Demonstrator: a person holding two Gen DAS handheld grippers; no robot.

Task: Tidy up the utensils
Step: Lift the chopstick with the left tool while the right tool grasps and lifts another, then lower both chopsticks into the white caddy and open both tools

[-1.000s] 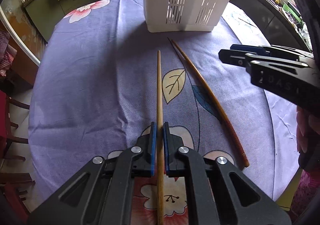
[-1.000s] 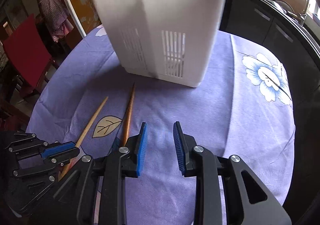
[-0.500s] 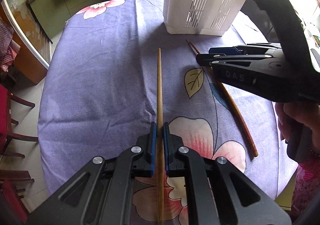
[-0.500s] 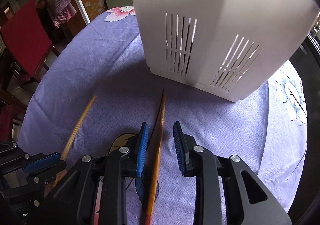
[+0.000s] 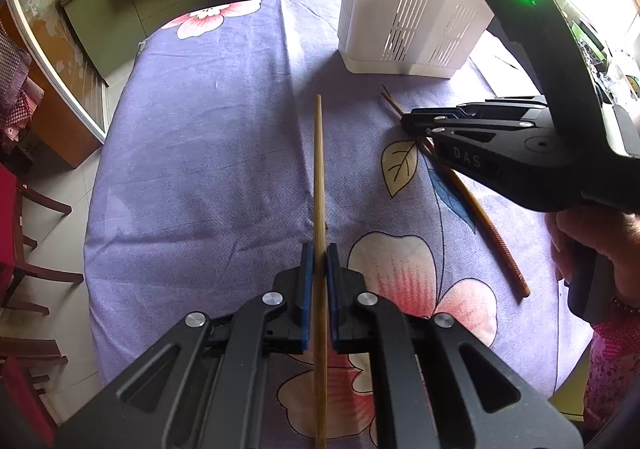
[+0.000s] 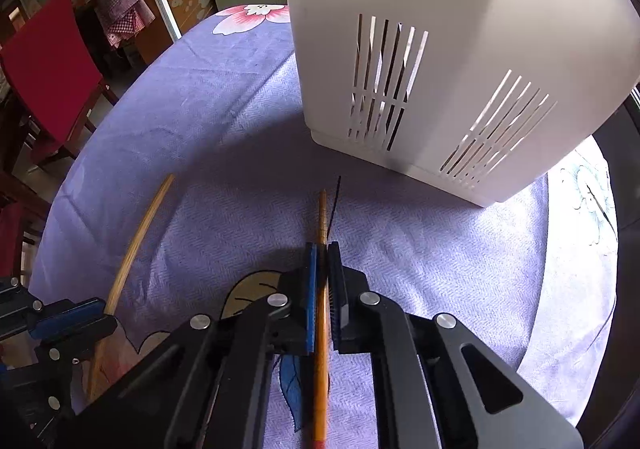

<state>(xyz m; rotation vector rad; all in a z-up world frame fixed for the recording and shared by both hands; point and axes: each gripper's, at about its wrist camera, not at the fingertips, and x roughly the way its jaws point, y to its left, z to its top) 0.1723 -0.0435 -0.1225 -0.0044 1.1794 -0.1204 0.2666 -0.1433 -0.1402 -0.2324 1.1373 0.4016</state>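
A: Where's the pale chopstick (image 5: pixel 319 169)?

B: Clamped between the left gripper (image 5: pixel 319 253) pads, lifted off the purple floral tablecloth (image 5: pixel 208 153), tip toward the white slotted utensil holder (image 5: pixel 404 9).

A: And the darker chopstick (image 6: pixel 321 321)?

B: Lying on the cloth, running between the right gripper (image 6: pixel 322 249) fingers, which are closed onto it. Its tip stops just short of the holder.

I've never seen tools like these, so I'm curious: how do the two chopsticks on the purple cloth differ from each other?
The pale chopstick is lighter and plain, while the dark chopstick is reddish-brown with a ridged butt end. The pale one sits in the left gripper; the dark one sits in the right gripper. The pale one lies farther from the white holder, whose base the dark one's tip nearly reaches. Both are thin sticks pointing roughly toward that holder.
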